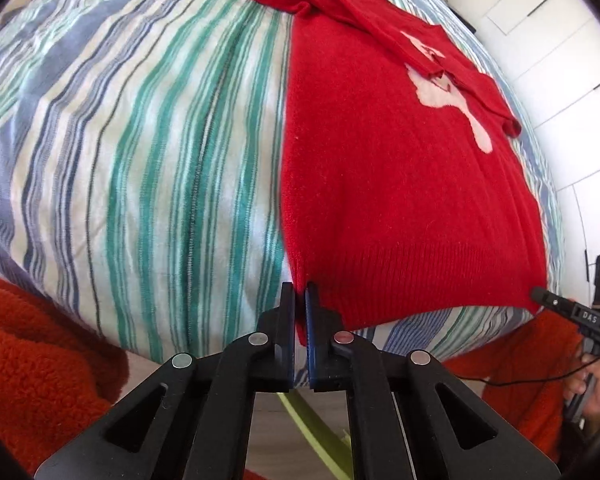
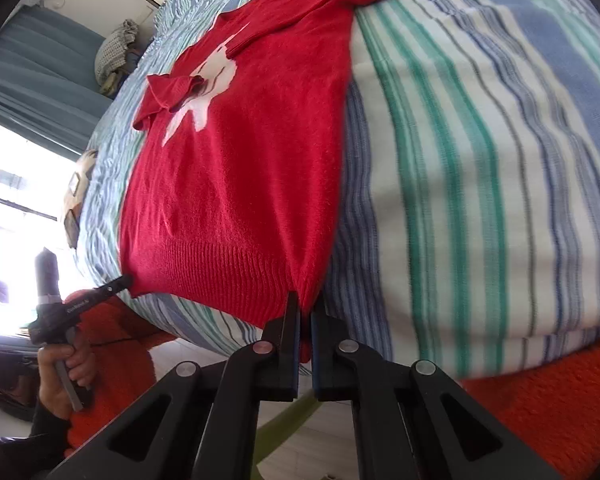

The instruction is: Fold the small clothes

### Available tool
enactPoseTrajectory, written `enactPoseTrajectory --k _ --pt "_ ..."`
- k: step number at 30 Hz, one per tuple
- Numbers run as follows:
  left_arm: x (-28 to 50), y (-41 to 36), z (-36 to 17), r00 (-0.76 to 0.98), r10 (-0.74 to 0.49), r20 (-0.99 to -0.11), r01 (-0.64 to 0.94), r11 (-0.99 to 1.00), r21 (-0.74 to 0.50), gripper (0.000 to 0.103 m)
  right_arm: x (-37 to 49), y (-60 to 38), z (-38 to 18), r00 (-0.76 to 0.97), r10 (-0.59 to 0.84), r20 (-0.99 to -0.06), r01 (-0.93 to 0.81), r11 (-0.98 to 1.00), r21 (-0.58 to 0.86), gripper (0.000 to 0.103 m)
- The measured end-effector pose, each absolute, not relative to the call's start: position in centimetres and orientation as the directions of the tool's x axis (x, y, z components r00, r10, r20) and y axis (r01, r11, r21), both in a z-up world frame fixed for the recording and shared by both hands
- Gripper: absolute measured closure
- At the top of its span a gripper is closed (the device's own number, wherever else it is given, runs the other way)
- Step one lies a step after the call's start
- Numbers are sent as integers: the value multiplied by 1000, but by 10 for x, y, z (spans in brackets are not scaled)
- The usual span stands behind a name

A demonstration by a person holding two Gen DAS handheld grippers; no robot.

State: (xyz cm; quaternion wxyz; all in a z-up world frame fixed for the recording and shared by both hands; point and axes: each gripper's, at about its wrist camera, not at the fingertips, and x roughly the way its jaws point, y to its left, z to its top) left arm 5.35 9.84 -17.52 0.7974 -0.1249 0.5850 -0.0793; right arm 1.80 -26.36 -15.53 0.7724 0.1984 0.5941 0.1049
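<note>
A small red knit sweater (image 1: 400, 200) with a white figure on its front lies flat on a striped bed cover, both sleeves folded across the chest. My left gripper (image 1: 299, 292) is shut on the near left corner of its ribbed hem. My right gripper (image 2: 306, 300) is shut on the near right hem corner of the sweater (image 2: 252, 160). Each gripper also shows in the other's view: the right one (image 1: 538, 294) at the hem's far corner, the left one (image 2: 126, 280) likewise.
The bed (image 1: 140, 140) has a blue, green and white striped cover (image 2: 480, 160). The person's orange fleece sleeves (image 1: 32, 352) sit at the near edge. A window (image 2: 4, 208), teal curtain and pillows (image 2: 112, 52) lie left; white cupboards (image 1: 560, 60) lie right.
</note>
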Motion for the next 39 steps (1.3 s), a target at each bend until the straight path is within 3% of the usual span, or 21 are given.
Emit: enactPoseTrajectory --k 3,9,31,34,35,37,38,39 --pt "58 90 -176 303 -212 -929 -12 974 -226 101 14 -275 -147 288 293 -912 109 936 335 100" --pt "79 88 -195 258 -130 -957 18 991 -129 101 33 -271 -188 216 209 -954 139 960 242 100" --pt "85 36 -205 285 -39 -958 57 998 -23 96 35 -263 -187 240 182 -953 127 968 217 100" --pt "83 25 -202 286 -9 -958 70 997 12 88 35 -258 -185 236 175 -956 114 972 206 95" --pt "81 22 -201 285 2 -959 71 997 23 81 35 -256 -183 233 171 -957 110 973 200 95" --pt "77 19 -199 278 31 -960 65 997 51 55 35 -254 -181 223 180 -958 106 973 207 80" --pt "74 20 -197 272 45 -961 58 996 63 33 34 -254 -179 218 182 -959 104 972 209 73" --pt "72 21 -196 266 49 -963 51 997 64 27 33 -253 -177 211 179 -961 103 974 204 60"
